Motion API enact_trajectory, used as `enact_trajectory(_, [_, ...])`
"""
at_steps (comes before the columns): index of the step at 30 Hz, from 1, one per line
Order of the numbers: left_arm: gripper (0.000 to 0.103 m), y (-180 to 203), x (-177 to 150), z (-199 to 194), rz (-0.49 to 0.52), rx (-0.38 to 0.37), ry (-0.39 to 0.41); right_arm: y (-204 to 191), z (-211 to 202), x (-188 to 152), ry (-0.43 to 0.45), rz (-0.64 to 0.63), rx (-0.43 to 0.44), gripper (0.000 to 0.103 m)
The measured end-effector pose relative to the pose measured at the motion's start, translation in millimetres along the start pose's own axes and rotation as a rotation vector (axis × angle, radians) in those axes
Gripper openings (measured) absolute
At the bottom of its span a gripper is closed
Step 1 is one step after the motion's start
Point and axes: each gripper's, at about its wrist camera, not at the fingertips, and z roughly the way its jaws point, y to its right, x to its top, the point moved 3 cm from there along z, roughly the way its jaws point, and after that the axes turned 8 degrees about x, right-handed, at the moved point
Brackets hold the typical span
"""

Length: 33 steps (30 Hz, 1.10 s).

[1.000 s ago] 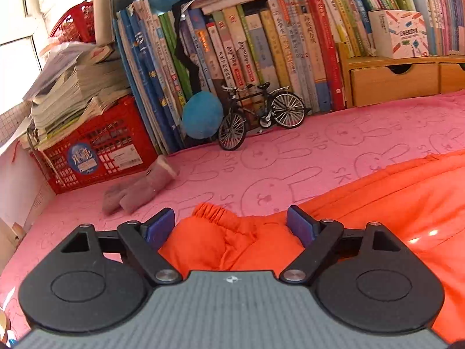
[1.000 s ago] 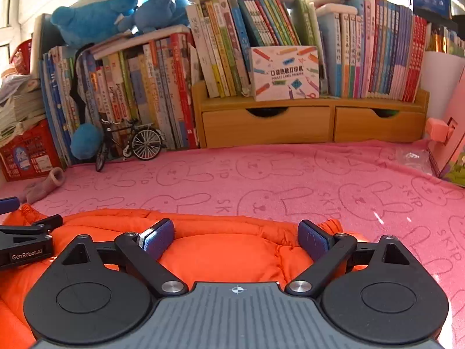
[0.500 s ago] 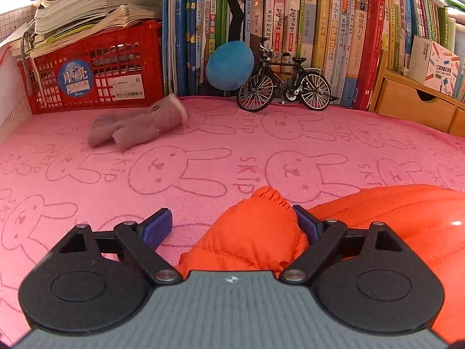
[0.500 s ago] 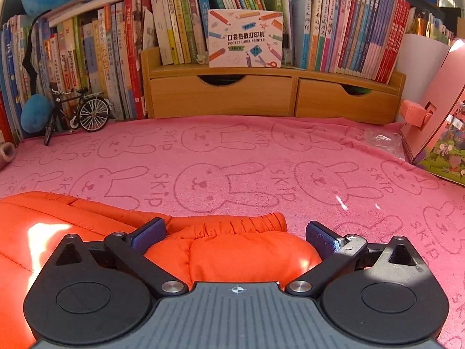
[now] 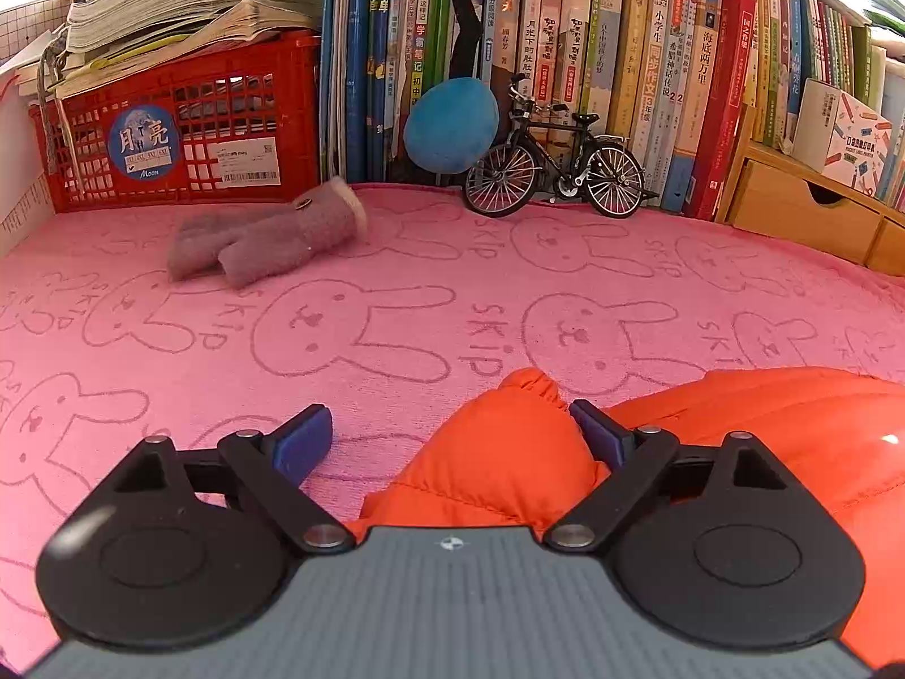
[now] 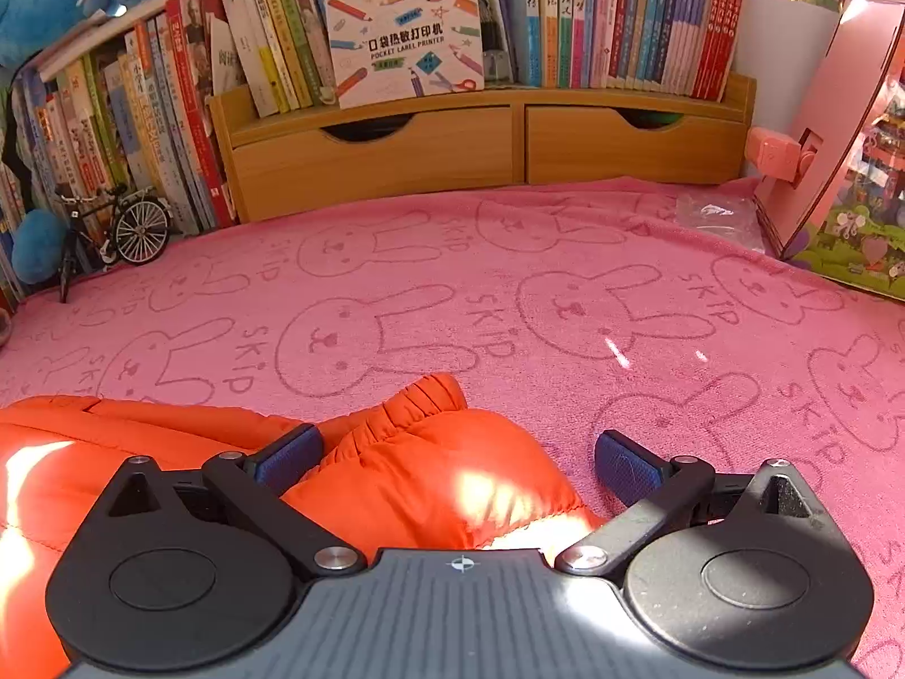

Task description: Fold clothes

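Orange jacket [image 5: 735,430] on pink rabbit-print blanket [image 5: 396,294], bookshelf [image 6: 565,5] behind

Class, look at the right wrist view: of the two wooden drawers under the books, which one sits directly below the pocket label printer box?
The left drawer: the pocket label printer box stands on the shelf right above it, while the right drawer has only upright books above.

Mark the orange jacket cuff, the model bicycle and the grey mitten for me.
orange jacket cuff [image 6: 424,396], right wrist view, on the elastic gathered edge.
model bicycle [image 5: 557,170], left wrist view, on the frame.
grey mitten [image 5: 271,240], left wrist view, on the fuzzy body.
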Motion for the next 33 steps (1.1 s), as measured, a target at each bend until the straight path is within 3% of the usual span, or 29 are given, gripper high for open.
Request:
enact_trajectory(6, [0.095,0,0,2,-0.012,0.020,-0.001,10,4,3,0.013,0.037,-0.132,0.102])
enact_trajectory(10, [0.095,0,2,3,-0.021,0.021,-0.010,8,3,4,0.023,0.031,-0.141,0.102])
enact_trajectory(14, [0.090,0,6,-18,-0.011,0.037,0.010,6,-25,4,0.112,0.052,-0.089,0.095])
enact_trajectory(17, [0.088,10,9,-56,0.024,-0.018,0.091,-11,-77,-5,0.238,0.039,-0.004,0.095])
enact_trajectory(20, [0.087,33,10,-97,0.092,-0.116,0.176,-46,-134,-26,0.312,-0.013,0.122,0.066])
enact_trajectory(24, [0.074,75,4,-127,0.223,-0.219,0.213,-93,-181,-68,0.313,-0.089,0.244,0.059])
enact_trajectory(27, [0.065,105,-9,-127,0.308,-0.256,0.178,-124,-190,-96,0.267,-0.148,0.295,0.054])
enact_trajectory(30, [0.057,123,-24,-114,0.351,-0.255,0.123,-147,-182,-113,0.233,-0.211,0.276,0.048])
enact_trajectory(33, [0.058,131,-34,-107,0.382,-0.230,0.141,-152,-176,-123,0.220,-0.205,0.265,0.046])
